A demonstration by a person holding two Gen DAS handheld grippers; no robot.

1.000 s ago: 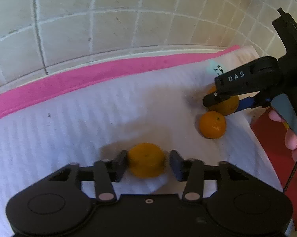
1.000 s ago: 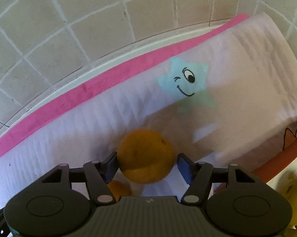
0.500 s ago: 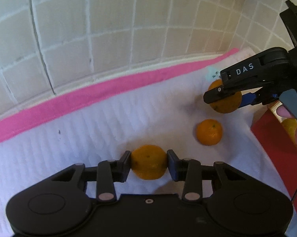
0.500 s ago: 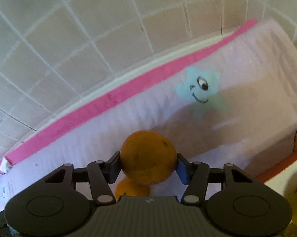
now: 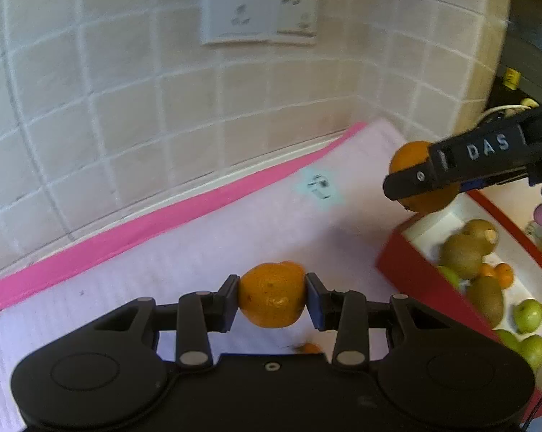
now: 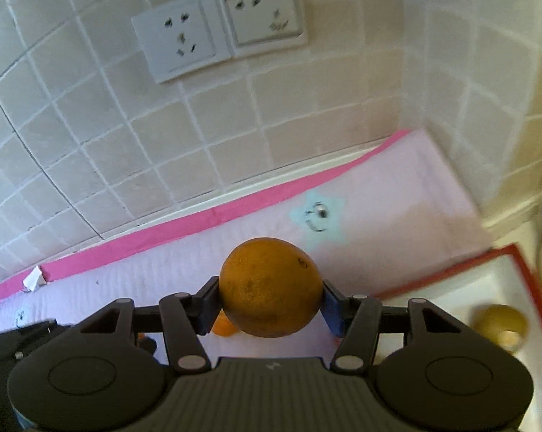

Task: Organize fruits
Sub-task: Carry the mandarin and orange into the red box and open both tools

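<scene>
My left gripper (image 5: 272, 300) is shut on a small orange mandarin (image 5: 271, 298) and holds it above the white towel (image 5: 198, 252). My right gripper (image 6: 271, 304) is shut on a larger orange (image 6: 271, 288); in the left wrist view this orange (image 5: 409, 154) hangs by the near corner of the red-rimmed box (image 5: 407, 266), which holds kiwis (image 5: 463, 253), green fruits (image 5: 528, 315) and small mandarins (image 5: 503, 273). A third mandarin (image 5: 308, 348) lies on the towel below my left gripper, also in the right wrist view (image 6: 223, 327).
The towel has a pink border (image 5: 144, 226) and a blue star print (image 6: 317, 216) and lies against a tiled wall with sockets (image 6: 216, 36). The box rim (image 6: 451, 270) shows at the right, with a kiwi (image 6: 499, 325) inside.
Both grippers have lifted their fruit off the towel and swung right toward the box. The wall sockets and box contents have come into view. One mandarin stays on the towel.
</scene>
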